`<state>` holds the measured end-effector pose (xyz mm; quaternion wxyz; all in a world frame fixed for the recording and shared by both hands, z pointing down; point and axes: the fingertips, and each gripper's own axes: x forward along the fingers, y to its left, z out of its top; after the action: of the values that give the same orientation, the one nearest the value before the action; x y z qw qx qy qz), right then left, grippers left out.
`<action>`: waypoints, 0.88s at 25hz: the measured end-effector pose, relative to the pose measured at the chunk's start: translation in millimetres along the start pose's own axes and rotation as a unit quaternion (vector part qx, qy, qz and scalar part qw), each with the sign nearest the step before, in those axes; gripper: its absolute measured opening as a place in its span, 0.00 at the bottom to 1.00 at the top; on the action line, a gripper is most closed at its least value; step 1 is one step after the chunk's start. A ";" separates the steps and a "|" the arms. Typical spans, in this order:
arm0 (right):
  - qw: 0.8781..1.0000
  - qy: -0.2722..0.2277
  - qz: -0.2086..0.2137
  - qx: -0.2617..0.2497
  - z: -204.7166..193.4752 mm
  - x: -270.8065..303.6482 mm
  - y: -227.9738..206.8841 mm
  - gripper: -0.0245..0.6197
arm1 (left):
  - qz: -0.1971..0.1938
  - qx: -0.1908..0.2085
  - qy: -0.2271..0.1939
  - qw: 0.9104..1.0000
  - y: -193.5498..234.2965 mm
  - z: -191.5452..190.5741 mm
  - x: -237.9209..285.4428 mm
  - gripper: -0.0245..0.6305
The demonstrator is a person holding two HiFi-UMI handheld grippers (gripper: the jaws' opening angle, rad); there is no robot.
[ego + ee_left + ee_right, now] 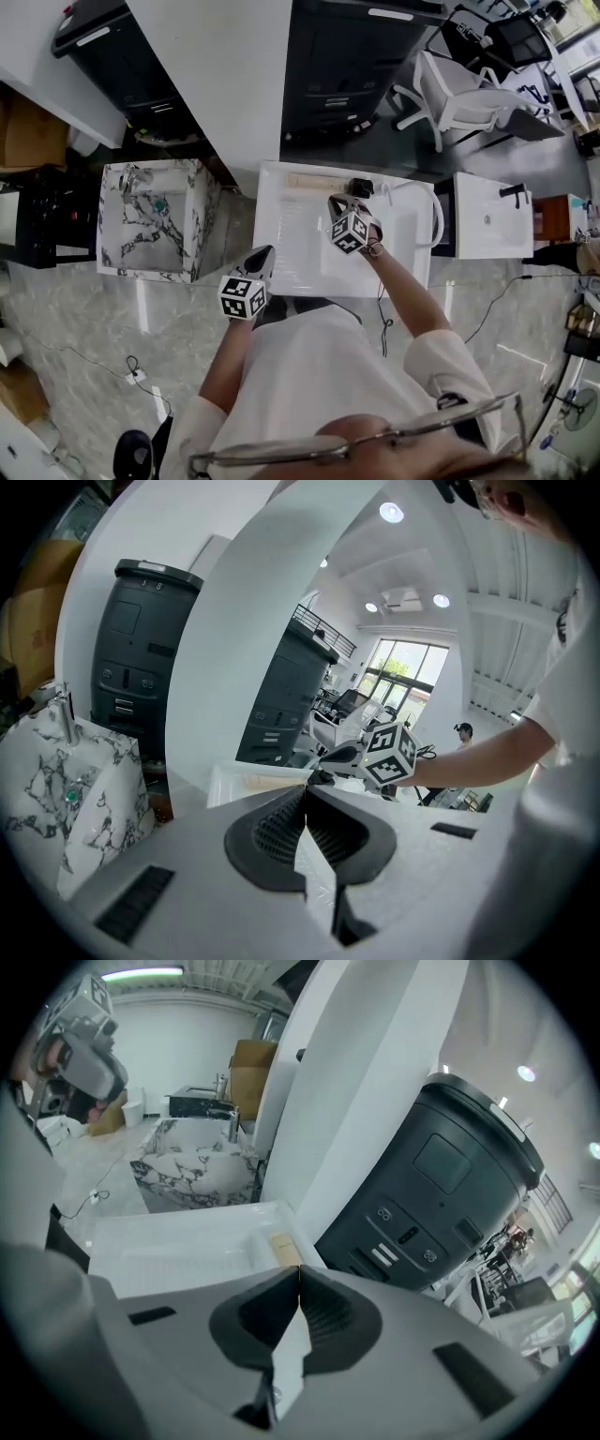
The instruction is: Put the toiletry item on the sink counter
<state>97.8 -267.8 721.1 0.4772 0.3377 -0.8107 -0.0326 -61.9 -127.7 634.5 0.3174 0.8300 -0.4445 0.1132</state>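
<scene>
A beige, bar-shaped toiletry item [314,180] lies flat on the back rim of the white sink [281,234]. In the right gripper view this item [286,1248] sits just beyond my jaw tips, apart from them. My right gripper [339,202] hovers over the basin near the dark faucet [361,187]; its jaws [298,1269] are shut, pads together with nothing between them. My left gripper [261,255] is at the sink's front left edge, also shut [307,789] and empty. From there I see the item [272,781] and the right gripper's marker cube [389,754].
A marble-patterned sink [155,220] stands to the left, and another white sink [492,216] to the right. Black cabinets [361,66] and a white pillar [225,56] stand behind. A white chair [450,94] is at the back right, and cables [131,370] lie on the floor.
</scene>
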 end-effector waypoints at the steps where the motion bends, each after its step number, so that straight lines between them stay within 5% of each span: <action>1: 1.000 -0.005 -0.001 0.009 2.1 -7.6 1.1 0.05 | -0.002 0.003 0.001 1.000 -0.8 0.4 -1.2 0.04; 12: 0.984 -0.076 -0.002 0.161 22.5 -92.6 3.3 0.05 | -0.027 0.028 0.001 0.999 -20.2 6.4 -6.5 0.04; 22: 0.964 -0.138 -0.013 0.227 37.1 -166.8 14.9 0.05 | -0.058 0.056 -0.029 0.996 -46.9 29.9 -16.3 0.04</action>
<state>113.4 -169.8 581.1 0.2705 0.4397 -0.8506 0.1001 -36.2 -116.8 583.8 0.2638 0.8736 -0.3977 0.0956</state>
